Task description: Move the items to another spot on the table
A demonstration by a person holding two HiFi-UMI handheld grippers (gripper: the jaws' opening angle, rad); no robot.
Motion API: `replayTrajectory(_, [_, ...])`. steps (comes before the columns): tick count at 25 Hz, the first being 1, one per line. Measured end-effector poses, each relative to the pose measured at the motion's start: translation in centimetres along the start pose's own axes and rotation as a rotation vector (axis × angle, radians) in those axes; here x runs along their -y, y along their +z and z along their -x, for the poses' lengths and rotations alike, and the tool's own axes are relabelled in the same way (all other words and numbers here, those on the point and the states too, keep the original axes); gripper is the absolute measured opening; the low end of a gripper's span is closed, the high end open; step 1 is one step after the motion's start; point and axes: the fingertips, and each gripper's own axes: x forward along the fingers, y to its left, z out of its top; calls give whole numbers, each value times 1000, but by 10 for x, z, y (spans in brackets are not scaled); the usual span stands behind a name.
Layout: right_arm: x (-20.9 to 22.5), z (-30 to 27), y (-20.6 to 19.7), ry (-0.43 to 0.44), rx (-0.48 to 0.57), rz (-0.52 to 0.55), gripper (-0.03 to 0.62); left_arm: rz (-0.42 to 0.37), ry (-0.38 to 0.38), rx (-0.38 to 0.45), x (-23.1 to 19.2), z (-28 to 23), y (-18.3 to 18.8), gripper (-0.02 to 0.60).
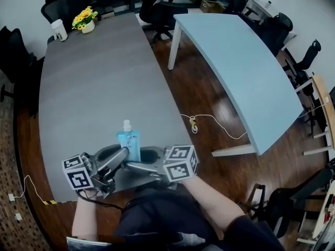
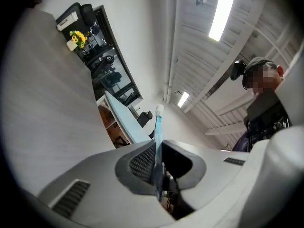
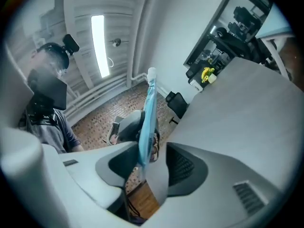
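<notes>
A flat blue pouch (image 1: 129, 141) with a white cap stands upright near the front edge of the grey table (image 1: 94, 98). My left gripper (image 1: 123, 156) comes at it from the left and is shut on its lower part. In the left gripper view the pouch (image 2: 157, 141) shows edge-on, pinched between the pads of the left gripper (image 2: 159, 151). My right gripper (image 1: 138, 160) reaches in from the right. In the right gripper view the pouch (image 3: 146, 122) sits between the jaws of the right gripper (image 3: 153, 158), with a gap beside it, so this gripper is open.
A pot of yellow flowers (image 1: 85, 20) and a white cup (image 1: 59, 29) stand at the table's far left corner. A light blue table (image 1: 241, 67) lies to the right across a wooden floor with a cable (image 1: 209, 120). Office chairs ring the room.
</notes>
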Motion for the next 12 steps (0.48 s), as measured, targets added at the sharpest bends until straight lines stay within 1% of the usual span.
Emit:
replayTrajectory(1, [-7,1,-3,24,-15,11,117,-12,11,-9,4,0,-4,40])
replayTrajectory(2, [-12,4,-7,38,-36,21,66,-24,28,-21,7,-2,-10,41])
replayTrajectory(3, [-15,8,-12,43,-52,21,67,-34,47,-35,10,-4,-17,42])
replayTrajectory(5, [-20,22,-21,53,-60,-14,52,-55,77,-58,19,-11,-29,52])
replayTrajectory(7, [-27,35,-28,62,-64,-42,38,-99,122,-76,28,-16,-39,71])
replayTrajectory(9, [-35,49,-36,67,-82,-45,26,-152,188,-97,36,-16,-46,120])
replayTrajectory(10, [-41,57,-39,81,-85,-50,25,-163,207,-100,41,-15,-49,162])
replayTrajectory(11, [-48,66,-41,103,-83,-59,25,-159,203,-99,48,-16,-51,211])
replayTrajectory(12, [-57,76,-43,131,-80,-72,25,-148,179,-96,57,-18,-54,274])
